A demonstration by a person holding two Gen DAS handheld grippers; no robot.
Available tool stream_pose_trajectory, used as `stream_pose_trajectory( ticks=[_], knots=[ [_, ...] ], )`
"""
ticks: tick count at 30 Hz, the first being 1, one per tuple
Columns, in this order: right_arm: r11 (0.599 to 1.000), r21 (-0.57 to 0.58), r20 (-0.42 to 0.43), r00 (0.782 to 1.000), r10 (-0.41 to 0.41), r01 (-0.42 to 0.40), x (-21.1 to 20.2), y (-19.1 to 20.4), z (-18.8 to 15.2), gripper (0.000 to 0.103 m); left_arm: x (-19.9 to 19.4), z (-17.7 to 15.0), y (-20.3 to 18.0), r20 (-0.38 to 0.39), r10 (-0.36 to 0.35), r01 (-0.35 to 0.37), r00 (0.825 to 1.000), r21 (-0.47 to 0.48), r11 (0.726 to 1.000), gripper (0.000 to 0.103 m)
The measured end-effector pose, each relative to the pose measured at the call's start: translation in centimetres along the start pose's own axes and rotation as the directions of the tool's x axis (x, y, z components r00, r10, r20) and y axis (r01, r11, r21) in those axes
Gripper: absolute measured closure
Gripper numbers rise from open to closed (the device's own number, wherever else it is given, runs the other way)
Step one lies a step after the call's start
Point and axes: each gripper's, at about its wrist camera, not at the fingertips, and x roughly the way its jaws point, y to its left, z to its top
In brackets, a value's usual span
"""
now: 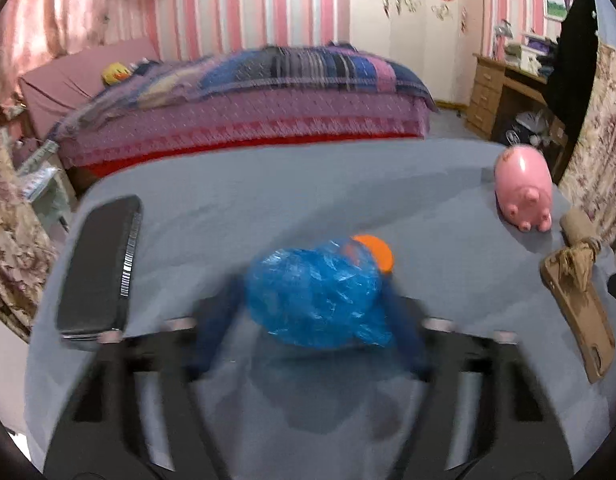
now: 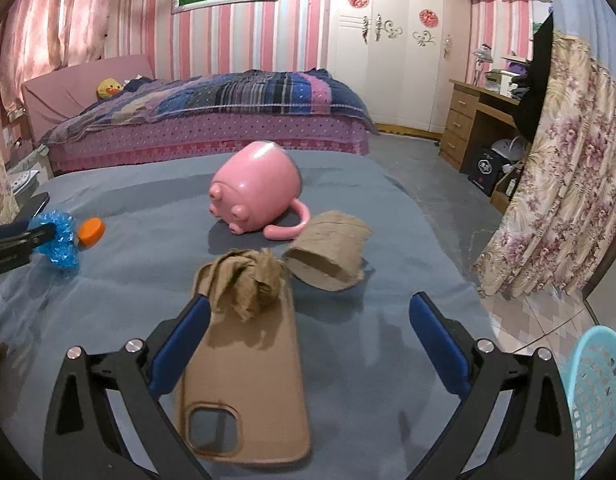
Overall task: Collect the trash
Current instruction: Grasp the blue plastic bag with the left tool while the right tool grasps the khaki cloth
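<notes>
The crumpled blue plastic wrapper (image 1: 316, 292) sits on the grey-covered bench (image 1: 267, 208), right between the left gripper (image 1: 312, 312)'s blue fingers, with an orange cap (image 1: 376, 252) touching its far side. Those jaws have drawn in around the bundle and look to be pressing its sides, though the picture is smeared there, so call it a pinch on the wrapper and not much more. From the right wrist view the same gripper comes in low from the left edge, nose buried in the blue plastic.

To do this well: squeeze the plastic alone, keep the cap out of the bite, and lift straight up so the loose film doesn't drag anything along. The light blue basket (image 2: 596, 392) at the bench's right edge looks like the likely drop.

Over to the right gripper (image 2: 308, 344): jaws spread wide, nothing pinched, hovering angled down over a tan phone case (image 2: 243, 392) with a crumpled brown paper wad (image 2: 247, 280) lying on its far end. The wad is the trash; the case isn't. Better to reach further forward and close on the paper only. Just beyond lie a torn cardboard tube (image 2: 328, 256) and a tipped pink pig mug (image 2: 255, 188). A black phone (image 1: 99, 264) rests well left.
</notes>
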Motion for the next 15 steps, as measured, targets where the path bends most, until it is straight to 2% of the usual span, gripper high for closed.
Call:
stream_pose_trajectory(
  ticks=[6, 10, 12, 13, 14, 15],
  knots=[
    [0.998, -0.051, -0.022, 1.0, 0.022, -0.023, 1.3, 2.2, 0.4, 0.008, -1.2, -1.3, 0.7, -0.007, -0.013, 0.013, 1.0, -0.005, 1.0, 0.078],
    [0.997, -0.06, -0.06, 0.997, 0.042, -0.045, 2.6, 3.3, 0.8, 0.026, -3.4, -2.0, 1.8, 0.017, 0.02, -0.02, 1.0, -0.014, 1.0, 0.079],
    [0.997, -0.057, -0.072, 0.997, 0.041, -0.045, 3.0, 3.5, 1.0, 0.029, -4.6, -2.5, 2.5, 0.029, 0.026, -0.025, 0.999, -0.034, 0.999, 0.079],
    [0.998, -0.055, -0.083, 0.996, 0.04, -0.045, 3.4, 3.6, 1.1, 0.037, -4.9, -2.7, 2.8, 0.03, 0.027, -0.026, 0.999, -0.04, 0.999, 0.079],
    [0.997, -0.053, -0.093, 0.995, 0.044, -0.049, 3.7, 3.6, 1.2, 0.054, -5.2, -2.8, 2.9, 0.031, 0.03, -0.029, 0.999, -0.043, 0.999, 0.079],
    [0.997, -0.051, -0.105, 0.993, 0.052, -0.057, 3.9, 3.6, 1.2, 0.057, -5.6, -3.1, 3.0, 0.031, 0.04, -0.038, 0.999, -0.043, 0.998, 0.079]
  ],
)
